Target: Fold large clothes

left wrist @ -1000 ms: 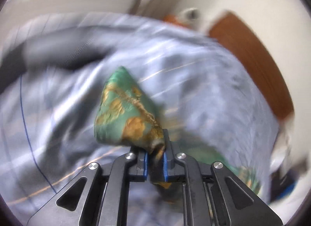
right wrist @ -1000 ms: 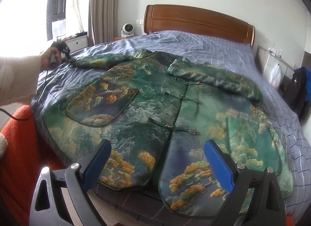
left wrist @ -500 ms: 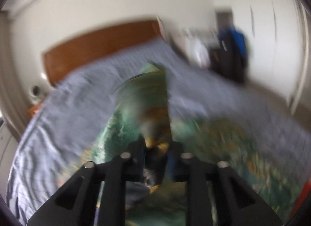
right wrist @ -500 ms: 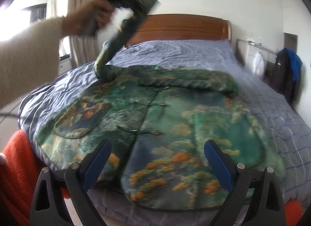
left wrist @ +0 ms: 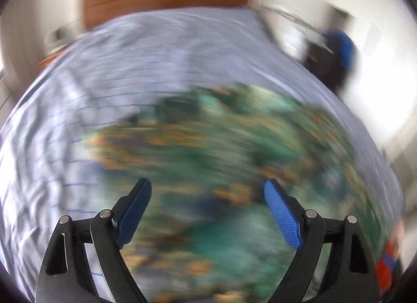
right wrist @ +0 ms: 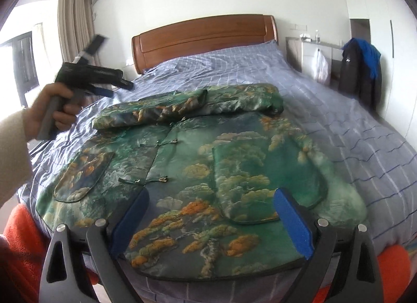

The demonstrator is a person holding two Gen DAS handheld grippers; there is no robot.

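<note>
1. Since a second before, the near-side sleeve (right wrist: 153,110) had left my left gripper (right wrist: 104,81): it had been pinched between the pads out over the bed's window-side edge, and now it lay folded across the chest of the jacket (right wrist: 198,172), cuff toward the middle.
2. Nearest me, my right gripper (right wrist: 211,214) hung spread wide over the foot edge of the bed (right wrist: 365,162), nothing between its blue pads (right wrist: 292,224); I judged it was waiting there to take the hem next.
3. Just past it the jacket lay front up on the checked cover, hem at the foot edge, collar toward the headboard (right wrist: 203,34), two patch pockets showing, the closures down the centre.
4. Both sleeves now crossed the upper part, the far sleeve (right wrist: 245,97) already laid in from the other side, so that the body made one tidy rectangle to fold.
5. Beyond, over the window-side edge, my left hand (right wrist: 52,110) held the left gripper lifted clear, its jaws opening with nothing between them; its own view was badly blurred but showed the pads (left wrist: 282,214) apart above the fabric (left wrist: 234,172).
6. Farthest off, a dark coat (right wrist: 362,73) hung by the wall, no part of the job.
7. Sleeves seemed finished; the lengthwise fold was not yet begun.
</note>
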